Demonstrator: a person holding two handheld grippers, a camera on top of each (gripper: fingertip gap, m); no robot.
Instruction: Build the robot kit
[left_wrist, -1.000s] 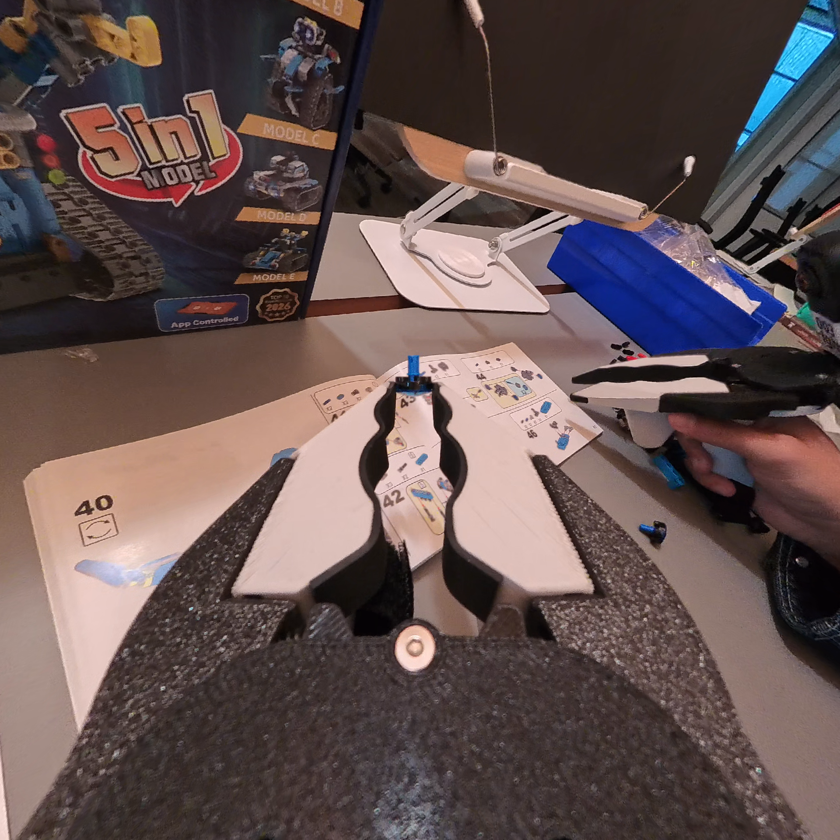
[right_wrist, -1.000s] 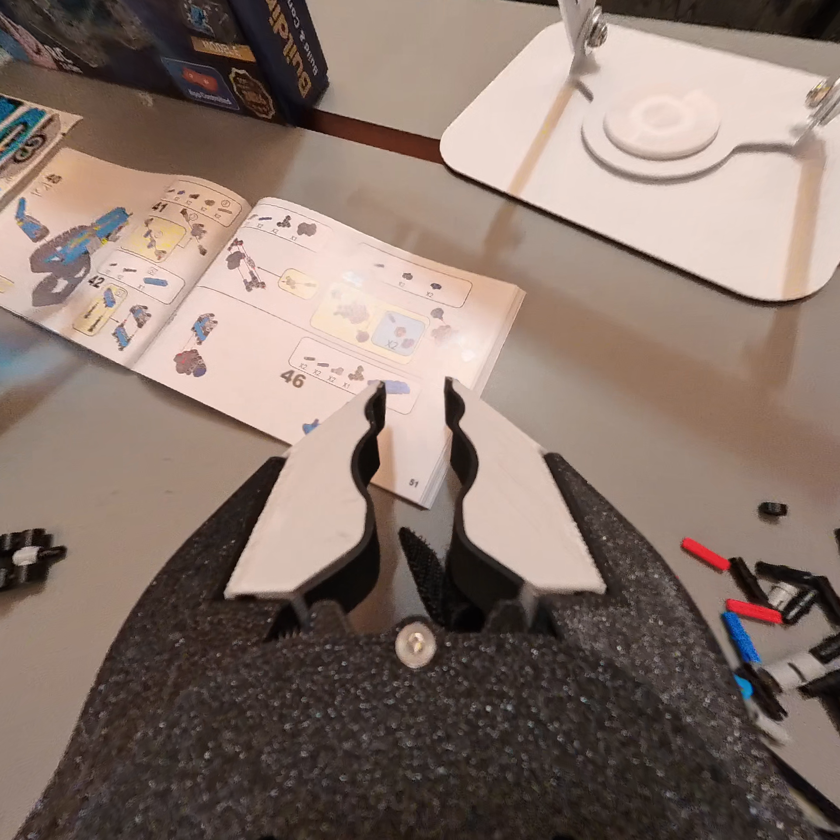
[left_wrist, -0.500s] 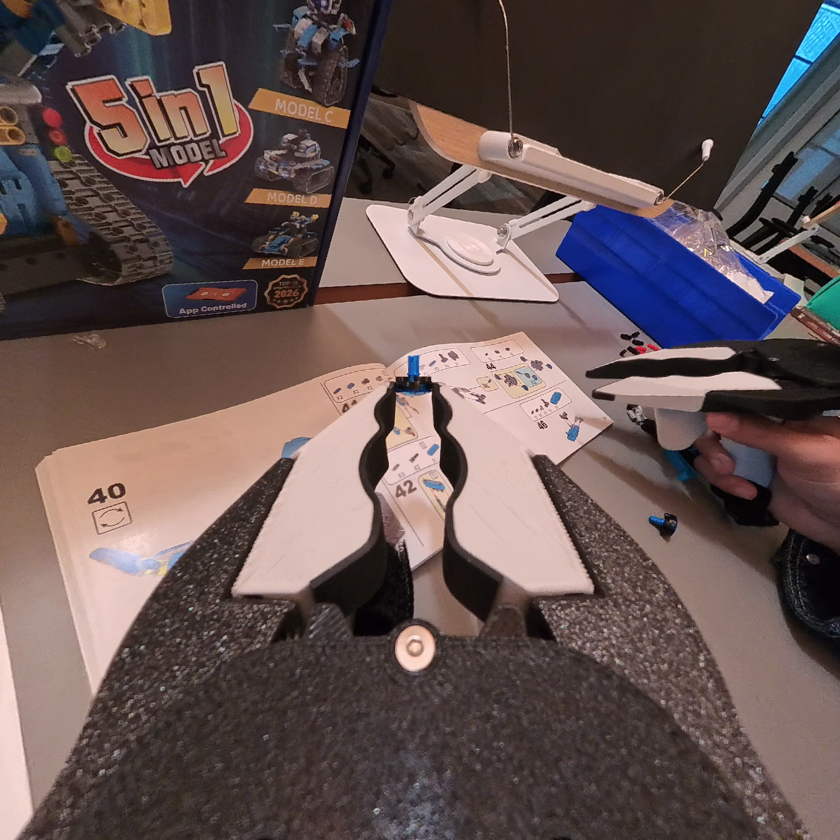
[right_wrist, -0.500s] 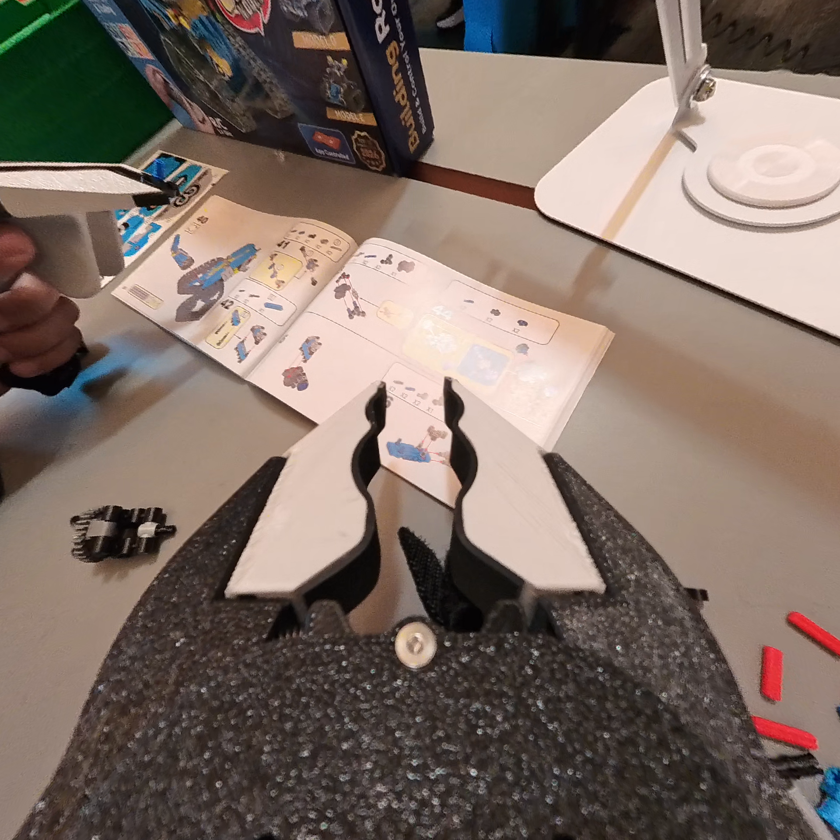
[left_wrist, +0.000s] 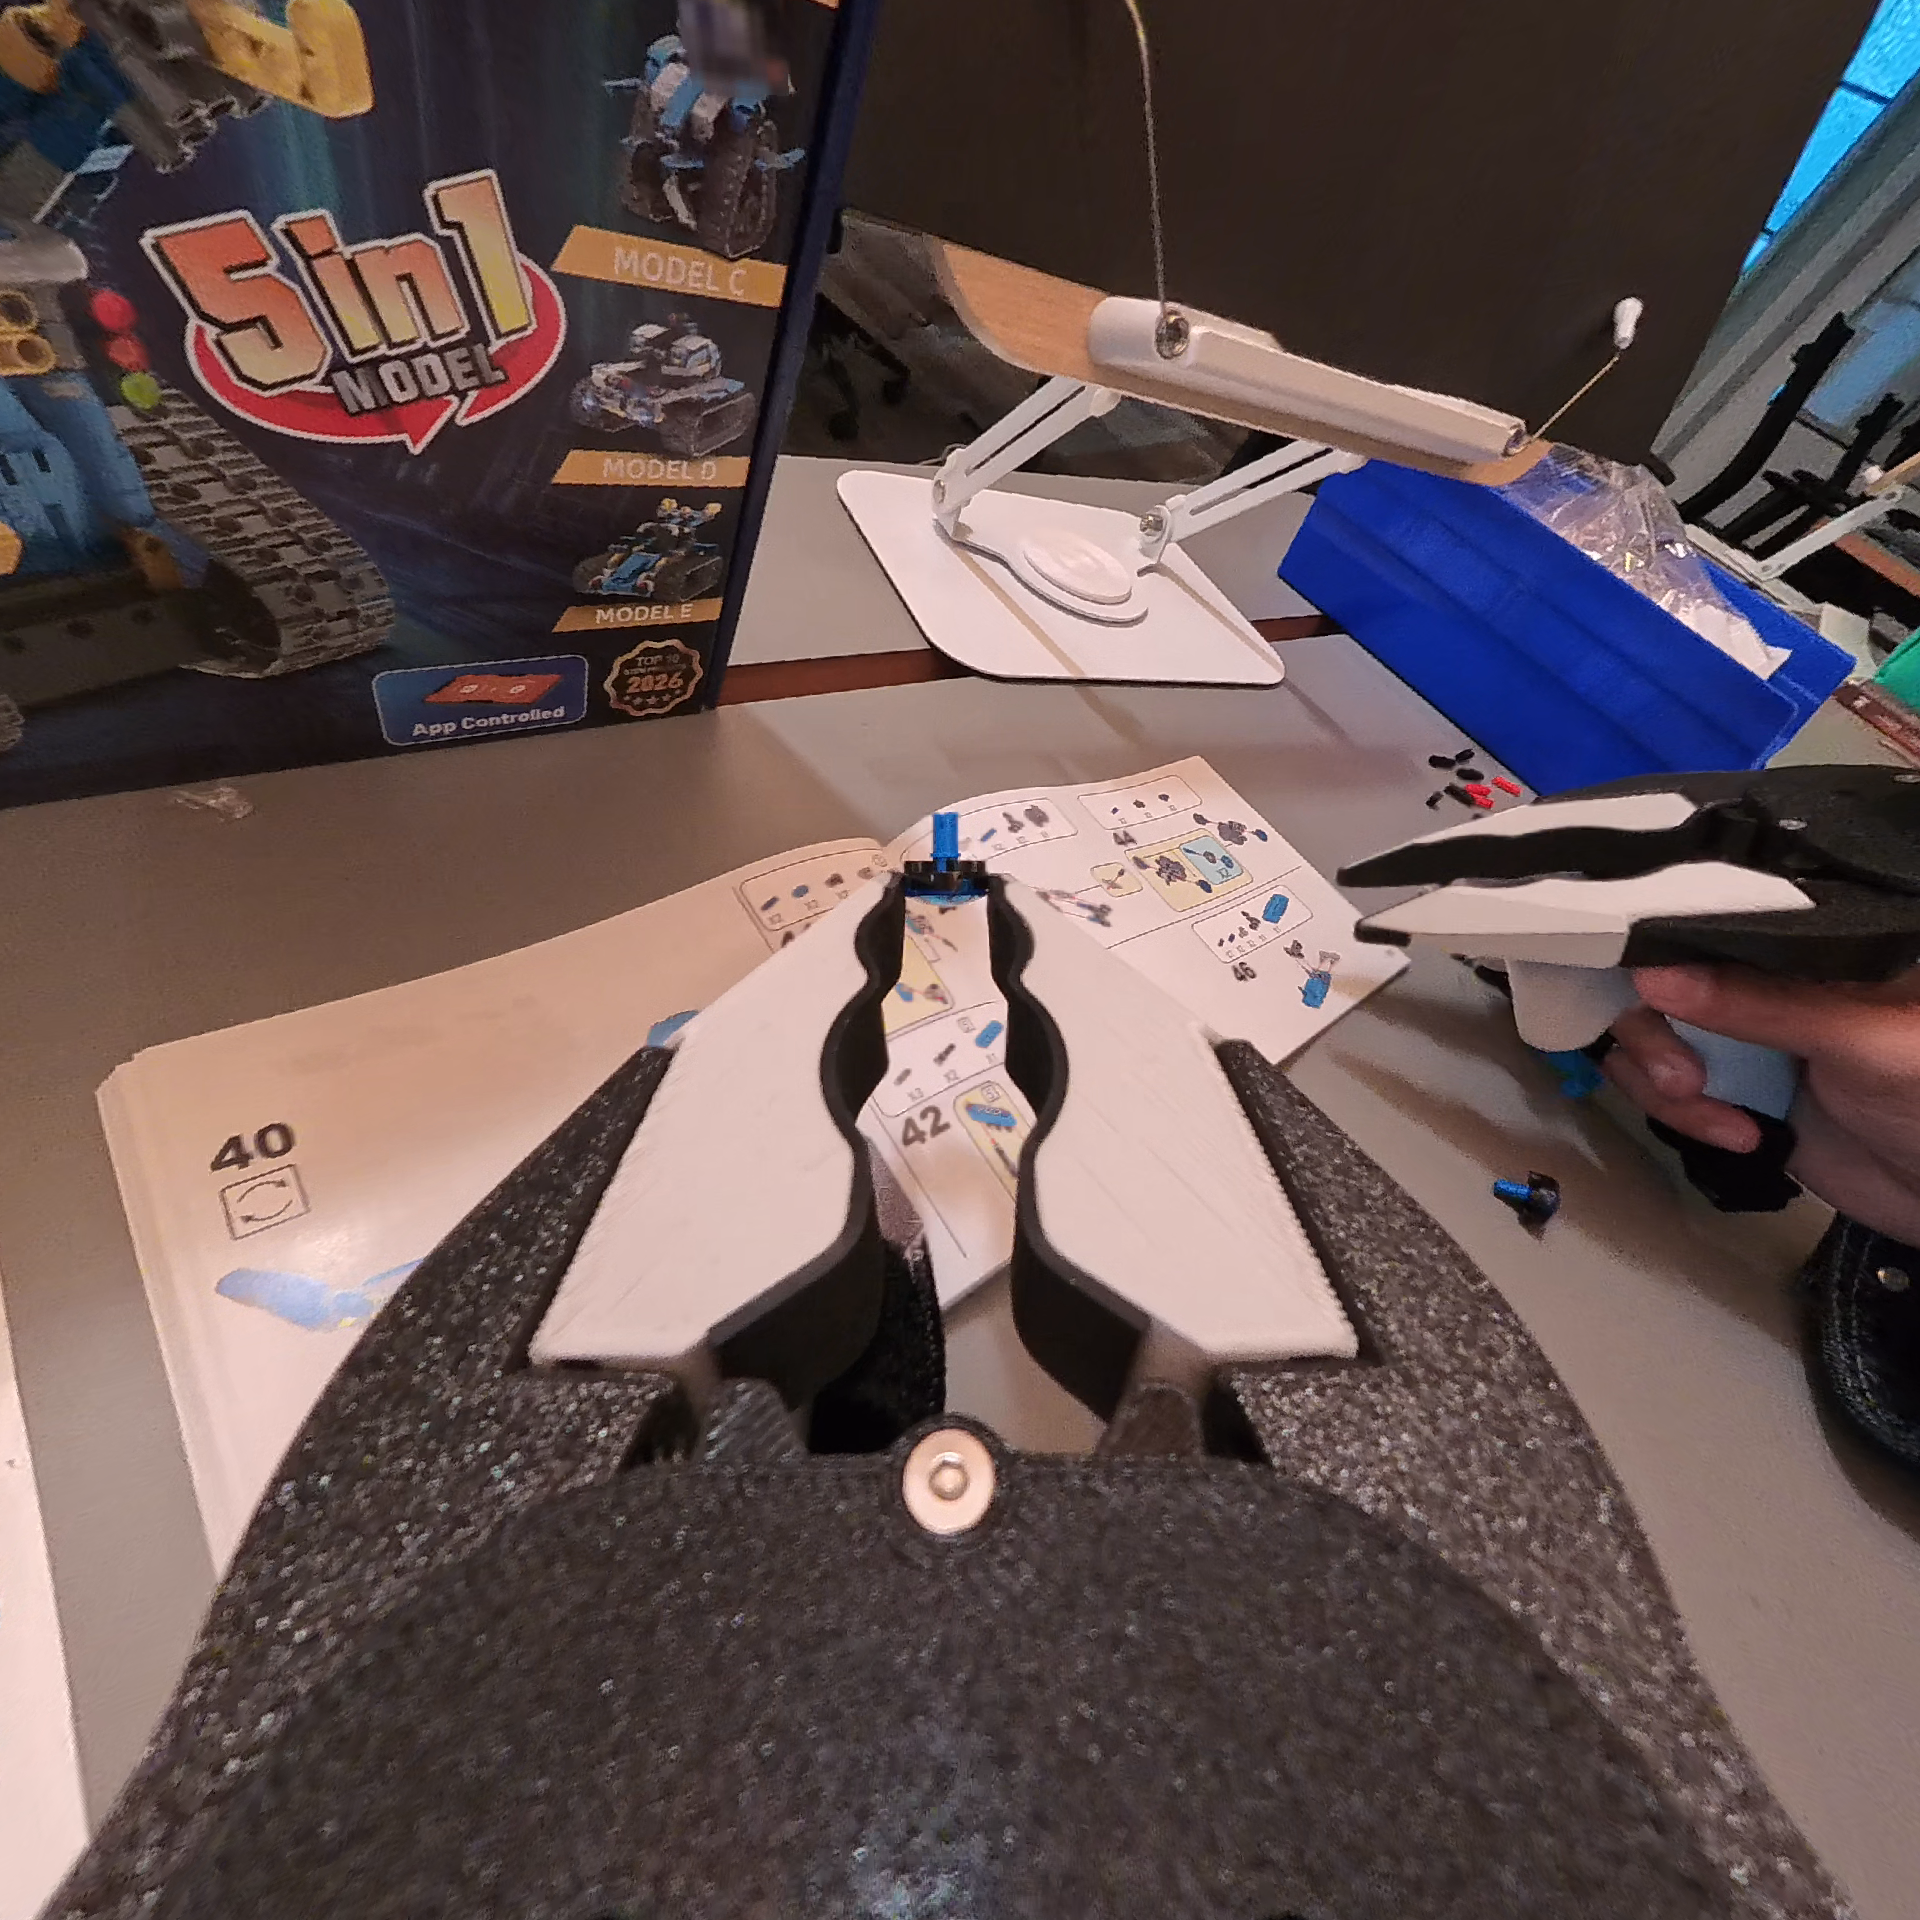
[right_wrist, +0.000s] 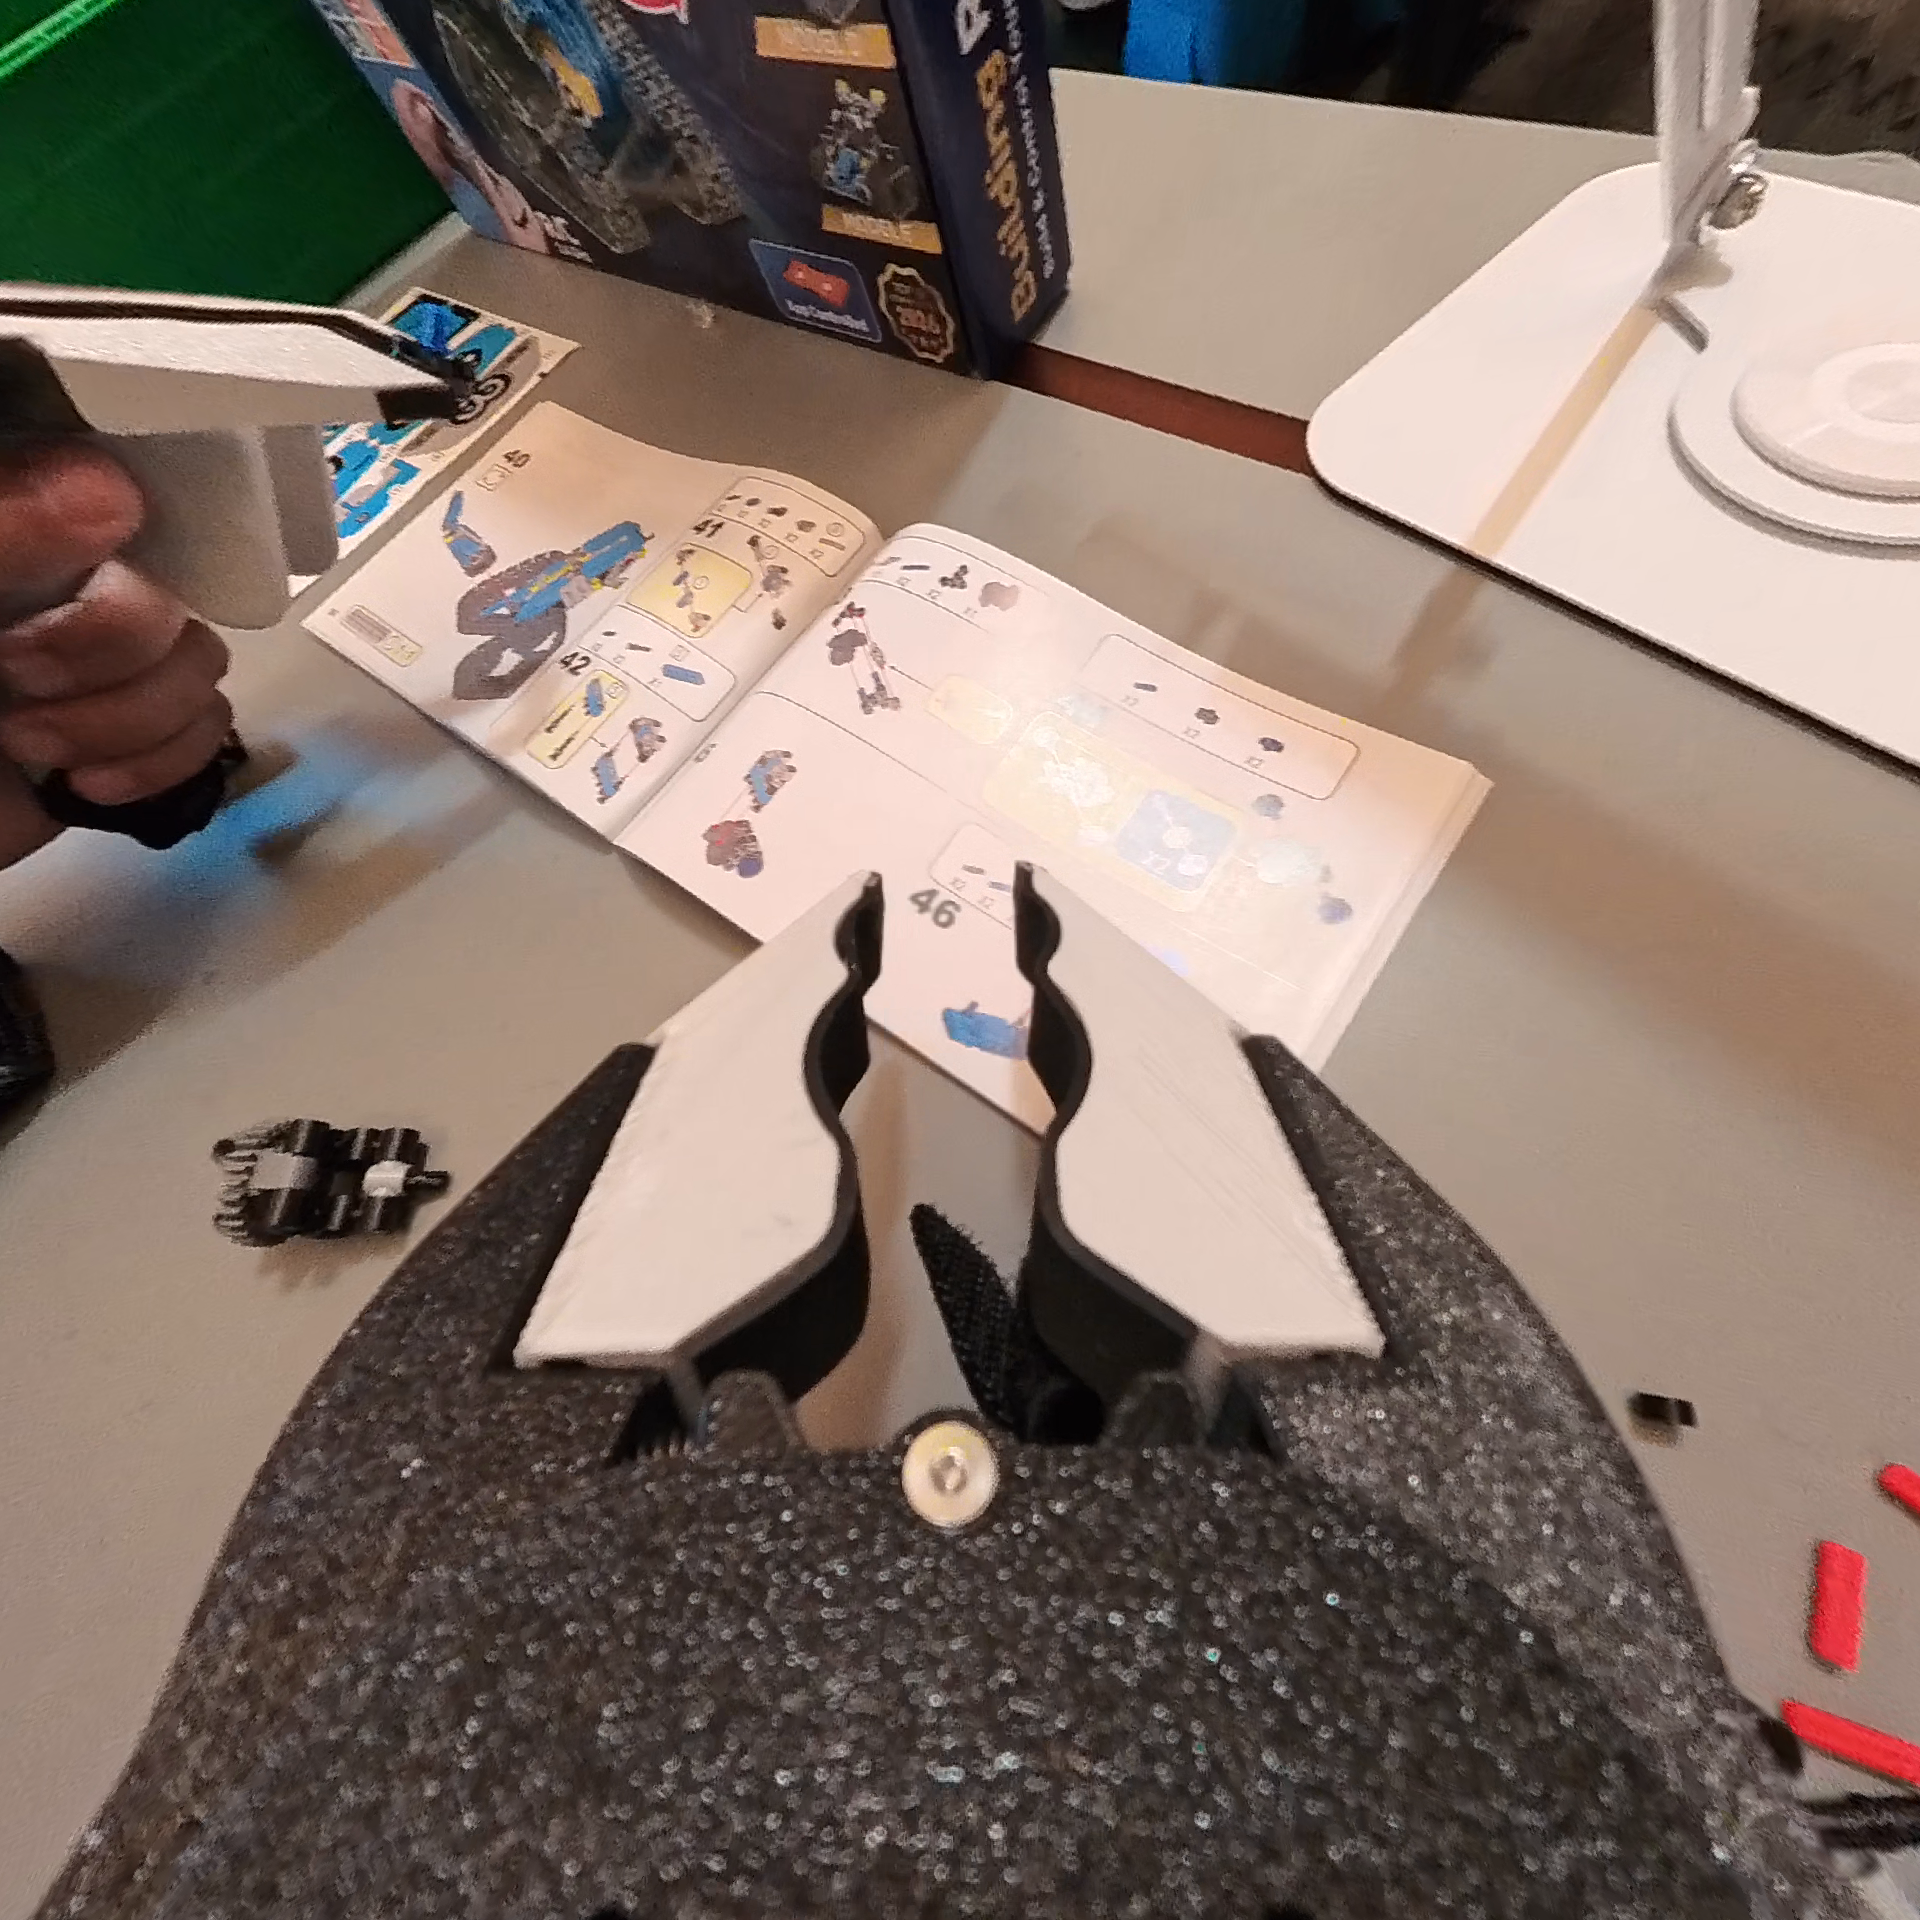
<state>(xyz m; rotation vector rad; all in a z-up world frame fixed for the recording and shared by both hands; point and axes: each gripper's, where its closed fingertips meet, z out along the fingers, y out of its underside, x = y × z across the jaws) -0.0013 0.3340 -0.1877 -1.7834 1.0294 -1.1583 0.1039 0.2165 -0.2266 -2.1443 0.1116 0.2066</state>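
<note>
Left hand-held gripper (left_wrist: 943, 883): tips closed on a small black-and-blue toy piece (left_wrist: 943, 862), held above the open instruction booklet (left_wrist: 436, 1049) on the grey bench (left_wrist: 416, 862). Right hand-held gripper (right_wrist: 945, 883): jaws apart, empty, over the booklet's near right page; black toy assembly (right_wrist: 322, 1179) near left, red pins (right_wrist: 1837, 1605) near right. Far: printed toy box (left_wrist: 364, 364), white stand (left_wrist: 1060, 592), blue bin (left_wrist: 1558, 613).

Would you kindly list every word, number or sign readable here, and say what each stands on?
I do not copy out writing; these things bear it.
Dark blue toy box: large lettering, labels and a badge on its front; lettering on its spine.
Open instruction booklet: page and step numbers beside diagrams.
Blue-and-black part in the left gripper: none visible.
</note>
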